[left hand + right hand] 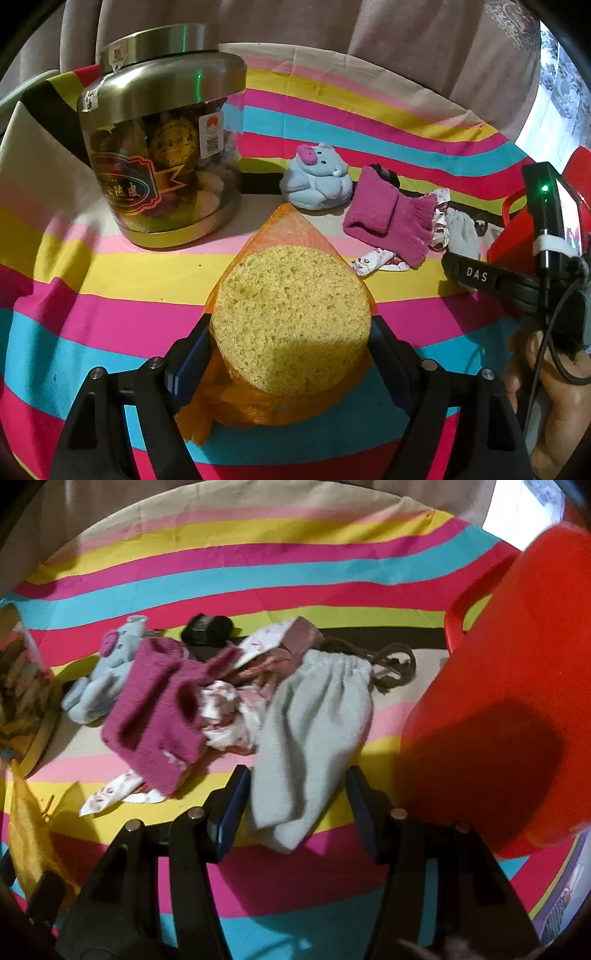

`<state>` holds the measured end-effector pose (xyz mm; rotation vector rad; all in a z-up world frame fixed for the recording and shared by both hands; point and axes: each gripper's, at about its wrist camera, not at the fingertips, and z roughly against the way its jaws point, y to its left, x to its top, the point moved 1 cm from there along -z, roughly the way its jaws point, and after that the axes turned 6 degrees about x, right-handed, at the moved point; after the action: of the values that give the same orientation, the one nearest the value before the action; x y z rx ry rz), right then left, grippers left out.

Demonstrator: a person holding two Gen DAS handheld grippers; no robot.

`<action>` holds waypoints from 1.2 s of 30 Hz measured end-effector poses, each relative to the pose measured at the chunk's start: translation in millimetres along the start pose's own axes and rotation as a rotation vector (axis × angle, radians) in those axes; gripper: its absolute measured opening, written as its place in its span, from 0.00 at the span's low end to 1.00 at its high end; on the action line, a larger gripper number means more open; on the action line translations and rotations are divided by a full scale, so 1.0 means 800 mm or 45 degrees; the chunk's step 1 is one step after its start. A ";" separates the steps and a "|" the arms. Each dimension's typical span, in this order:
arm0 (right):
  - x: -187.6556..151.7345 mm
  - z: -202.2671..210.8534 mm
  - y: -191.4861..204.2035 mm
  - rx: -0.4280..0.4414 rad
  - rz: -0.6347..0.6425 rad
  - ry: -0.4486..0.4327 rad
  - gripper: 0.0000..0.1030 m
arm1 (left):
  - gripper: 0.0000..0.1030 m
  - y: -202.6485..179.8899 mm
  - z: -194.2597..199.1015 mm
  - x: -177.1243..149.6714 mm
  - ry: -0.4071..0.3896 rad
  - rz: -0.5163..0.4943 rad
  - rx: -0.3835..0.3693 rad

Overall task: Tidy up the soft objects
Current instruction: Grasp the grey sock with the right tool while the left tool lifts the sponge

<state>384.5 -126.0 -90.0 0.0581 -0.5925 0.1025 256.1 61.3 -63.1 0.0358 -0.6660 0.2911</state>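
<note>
The left gripper (290,345) grips a round yellow sponge in orange netting (291,321), its pads pressed against both sides, held clear of the striped rainbow-coloured cloth (110,273). The right gripper (291,805) is unclenched, its jaws straddling the near end of a pale grey-green knitted drawstring pouch (310,731) without pressing it.

Take the red plastic bin (509,709) as the mark. The pouch lies just beside it, on the side towards the pile; a magenta knitted sock (159,709) and white floral fabric (225,709) lie farther off, and a light blue plush elephant (107,664) farther still. A clear jar with a metal lid (159,147) stands well apart from the bin.

The pouch is probably next. To do it well, bring the jaws lower so they gather a thick fold, not just the edge, then clench firmly. Lift straight so the cord does not drag the floral fabric along.
</note>
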 end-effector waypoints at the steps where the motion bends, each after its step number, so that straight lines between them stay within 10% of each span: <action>1: 0.001 -0.001 -0.003 0.018 -0.006 -0.008 0.53 | 0.79 0.000 0.000 0.000 -0.002 -0.002 -0.002; 9: 0.003 0.015 -0.009 0.134 0.008 -0.048 0.15 | 0.79 0.004 0.010 0.000 -0.035 0.018 -0.003; 36: -0.083 0.189 -0.052 0.298 0.108 -0.181 0.13 | 0.80 -0.026 0.107 -0.018 -0.164 0.009 -0.076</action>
<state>250.6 -185.5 -3.5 0.2693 -0.7233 0.2514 199.6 27.1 -3.5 -0.0053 -0.8023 0.2773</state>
